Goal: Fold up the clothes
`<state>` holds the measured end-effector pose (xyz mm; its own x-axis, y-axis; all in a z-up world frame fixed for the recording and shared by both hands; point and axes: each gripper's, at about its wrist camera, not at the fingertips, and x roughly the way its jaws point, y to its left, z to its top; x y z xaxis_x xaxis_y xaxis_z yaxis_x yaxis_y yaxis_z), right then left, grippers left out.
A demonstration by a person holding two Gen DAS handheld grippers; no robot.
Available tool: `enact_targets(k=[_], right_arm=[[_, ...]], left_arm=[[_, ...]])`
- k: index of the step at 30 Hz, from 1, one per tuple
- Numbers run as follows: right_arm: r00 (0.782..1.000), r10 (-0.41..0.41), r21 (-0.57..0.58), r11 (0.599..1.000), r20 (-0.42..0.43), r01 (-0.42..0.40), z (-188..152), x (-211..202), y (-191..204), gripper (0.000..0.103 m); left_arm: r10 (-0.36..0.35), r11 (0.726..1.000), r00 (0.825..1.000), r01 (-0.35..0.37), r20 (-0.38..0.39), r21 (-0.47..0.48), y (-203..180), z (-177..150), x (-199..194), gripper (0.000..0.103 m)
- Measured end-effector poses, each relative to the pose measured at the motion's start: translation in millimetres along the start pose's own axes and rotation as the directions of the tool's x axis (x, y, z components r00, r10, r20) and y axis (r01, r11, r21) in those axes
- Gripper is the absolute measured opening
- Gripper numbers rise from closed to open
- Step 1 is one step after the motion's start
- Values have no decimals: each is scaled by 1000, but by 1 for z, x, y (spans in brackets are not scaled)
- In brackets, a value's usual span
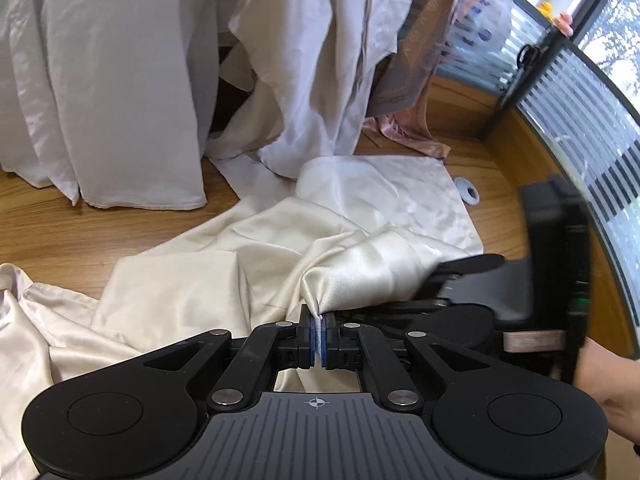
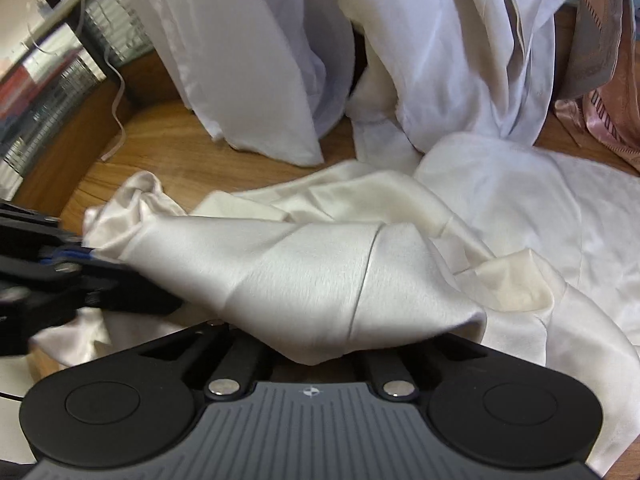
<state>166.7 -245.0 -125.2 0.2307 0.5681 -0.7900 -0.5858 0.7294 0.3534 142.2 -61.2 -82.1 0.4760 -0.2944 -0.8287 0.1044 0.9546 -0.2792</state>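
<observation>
A cream satin garment (image 1: 224, 280) lies crumpled on the wooden table (image 1: 80, 232). My left gripper (image 1: 319, 332) is shut on a pinched fold of it, and the cloth shows between the blue pads. From there a raised ridge of the fabric (image 2: 304, 276) stretches across to my right gripper (image 1: 434, 276), which comes in from the right. In the right wrist view the cloth drapes over that gripper's fingers and hides them; the fabric gathers at its tip as if gripped. The left gripper (image 2: 86, 256) appears at that view's left edge, holding the other end.
White garments (image 1: 120, 80) hang down to the table at the back. A pink and grey garment (image 1: 404, 80) hangs at the back right. A small white ring (image 1: 468, 192) lies beside the cloth. A striped glass partition (image 1: 580, 120) borders the table; a white cable (image 2: 116, 100) trails at left.
</observation>
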Motion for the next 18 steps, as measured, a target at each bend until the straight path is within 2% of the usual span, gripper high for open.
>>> enact_targets(k=[6,11,15,18], right_arm=[[997,33,0,999,65,-33,1,-61,1,2],[989,10,45,999,148,-17,1,-108,-6,2],[980,20,84,996,200,-37,6,-137,-9,2],[973,42,101,993,226,-66,11,-161,-6,2]], left_arm=[[-25,1000,1000,25,8,3,1,3,0,10],[-47,997,999,47,3,61,-10,3,-1,11],[-79,989,996,73,40,129,-23,2,-17,16],[-116,976,990,99,76,195,-37,3,-36,16]])
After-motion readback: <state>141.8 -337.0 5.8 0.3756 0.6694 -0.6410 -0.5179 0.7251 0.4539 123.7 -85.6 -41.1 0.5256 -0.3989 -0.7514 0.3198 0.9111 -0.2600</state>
